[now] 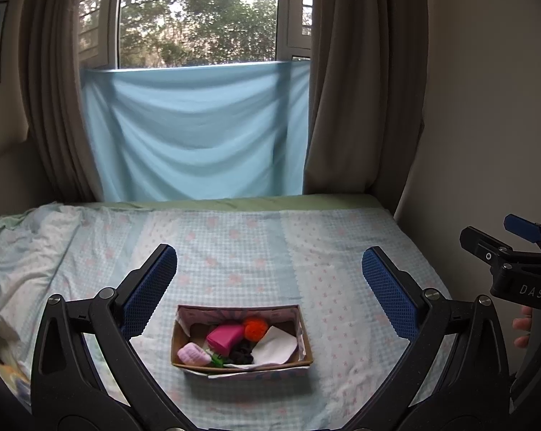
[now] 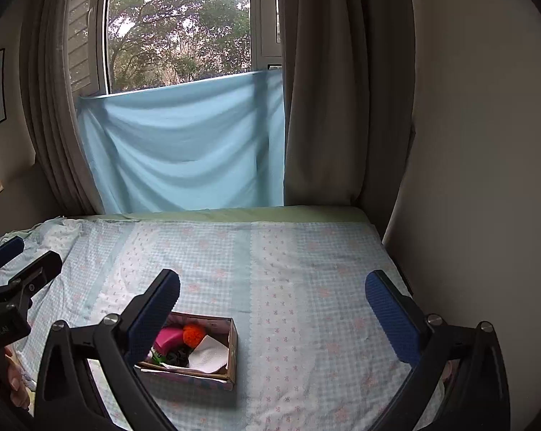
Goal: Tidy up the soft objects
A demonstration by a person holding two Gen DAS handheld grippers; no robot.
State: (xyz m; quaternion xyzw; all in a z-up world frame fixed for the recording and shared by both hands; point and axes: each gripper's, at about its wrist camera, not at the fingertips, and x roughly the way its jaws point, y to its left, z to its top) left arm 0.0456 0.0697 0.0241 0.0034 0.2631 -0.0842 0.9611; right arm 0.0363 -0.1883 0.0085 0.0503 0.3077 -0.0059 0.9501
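A small cardboard box (image 1: 307, 350) (image 2: 232, 348) stands on the bed. Inside lie a magenta block (image 1: 225, 337) (image 2: 168, 337), an orange pompom (image 1: 255, 327) (image 2: 194, 334), a pale pink knitted piece (image 1: 193, 355), a black scrunchie (image 1: 241, 353) (image 2: 180, 355), a green bit (image 1: 218, 360) and a white tissue (image 1: 275, 349) (image 2: 209, 355). My left gripper (image 1: 270, 273) hovers open above and behind the box, holding nothing. My right gripper (image 2: 272, 291) is open too, with its left finger (image 2: 152, 316) hiding the box's left part.
The bed (image 1: 252, 244) has a checked pale blue sheet and a rumpled cover (image 1: 22, 251) at left. A blue cloth (image 1: 198, 133) hangs below the window between grey curtains (image 1: 360, 89). A wall (image 2: 485, 143) borders the bed on the right. The person's hand (image 1: 525, 327) holds the right gripper's handle.
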